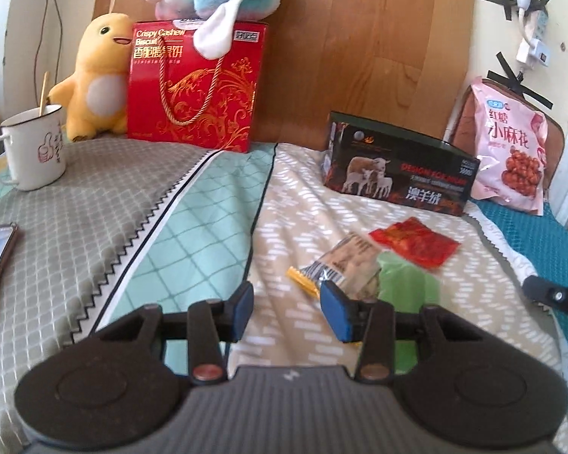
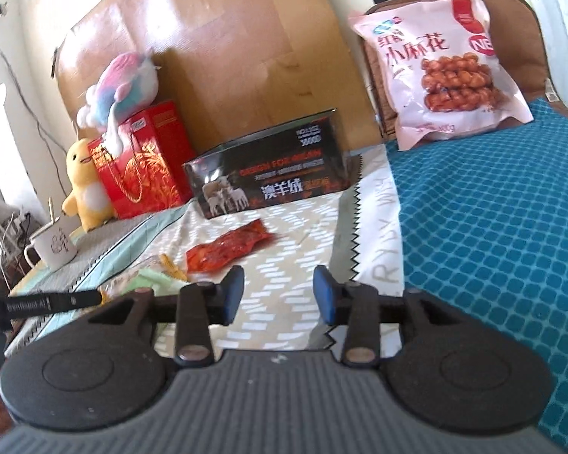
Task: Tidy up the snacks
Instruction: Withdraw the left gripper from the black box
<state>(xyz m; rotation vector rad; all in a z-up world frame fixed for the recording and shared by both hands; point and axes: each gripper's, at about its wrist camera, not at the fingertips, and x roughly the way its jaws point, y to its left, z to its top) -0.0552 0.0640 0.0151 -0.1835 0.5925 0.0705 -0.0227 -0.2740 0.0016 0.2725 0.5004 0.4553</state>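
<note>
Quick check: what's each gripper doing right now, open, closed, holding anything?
Left gripper: open, nothing between its fingers; snack packets lie just ahead.
Right gripper: open, empty, over the patterned cloth.

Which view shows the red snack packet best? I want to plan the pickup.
The right wrist view: the red snack packet lies whole and unobstructed ahead of the tongs. The left wrist view also shows it, but farther off to the right, beside other wrappers.
</note>
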